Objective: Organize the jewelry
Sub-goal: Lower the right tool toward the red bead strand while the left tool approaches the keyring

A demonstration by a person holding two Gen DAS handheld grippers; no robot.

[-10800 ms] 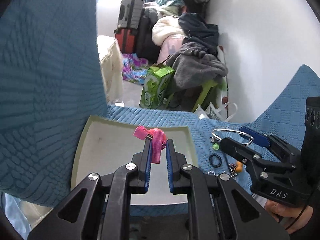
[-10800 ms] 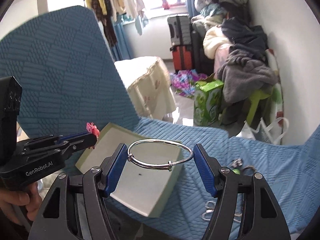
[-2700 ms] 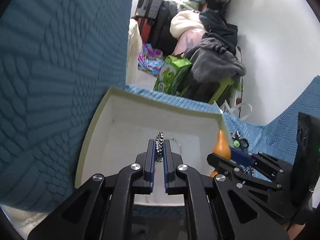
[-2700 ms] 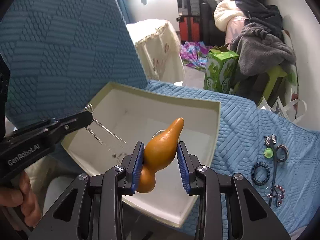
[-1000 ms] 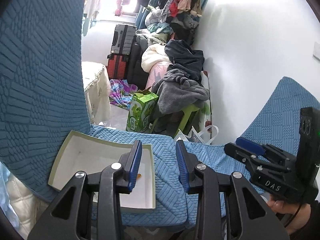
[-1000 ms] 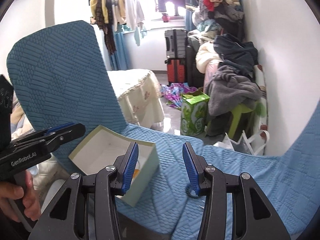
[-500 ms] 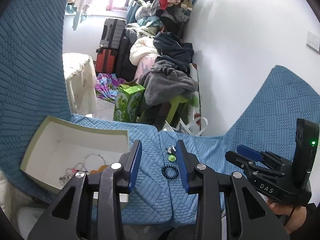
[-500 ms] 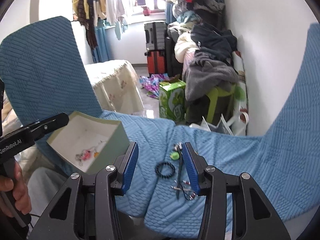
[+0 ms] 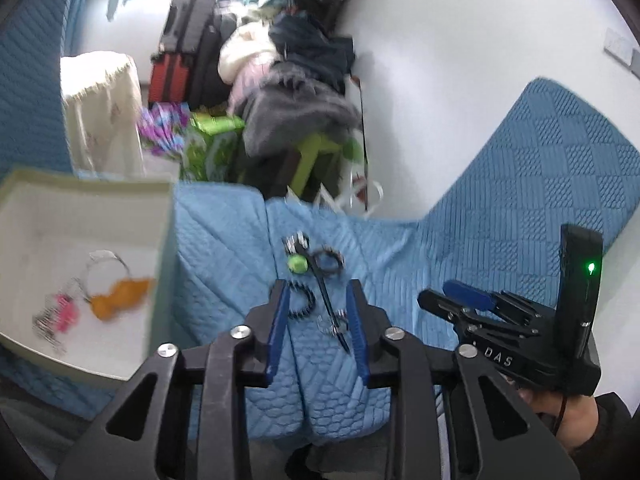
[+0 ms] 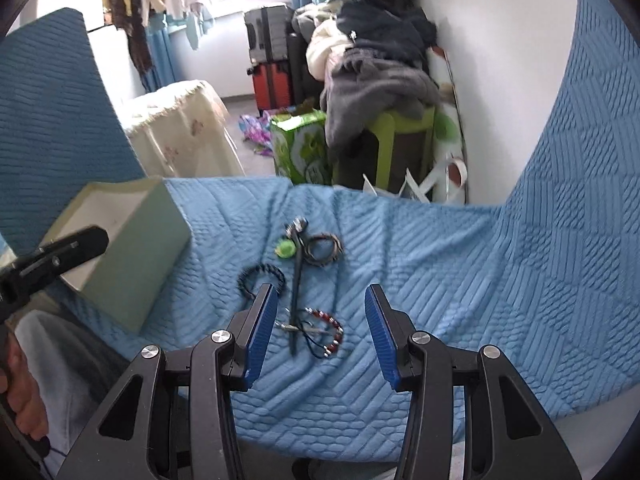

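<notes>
Loose jewelry lies on the blue quilt: a black bead bracelet, a green bead, a dark braided ring, a long dark pin and a red bead bracelet. My right gripper hovers open above the pin and red bracelet, holding nothing. My left gripper hangs over the same cluster, above the black bead bracelet and pin. Its jaws are closing with nothing between the pads. The pale box holds an orange gourd, a silver bangle and a pink clip.
The box stands on the quilt's left side, with the left gripper in front of it. The right gripper and a hand are at the right. Beyond the quilt's far edge are a green stool, piled clothes and suitcases.
Both grippers have come down and swung from the box toward the loose jewelry, which now looks larger and closer. The left jaws stand narrower than before.
</notes>
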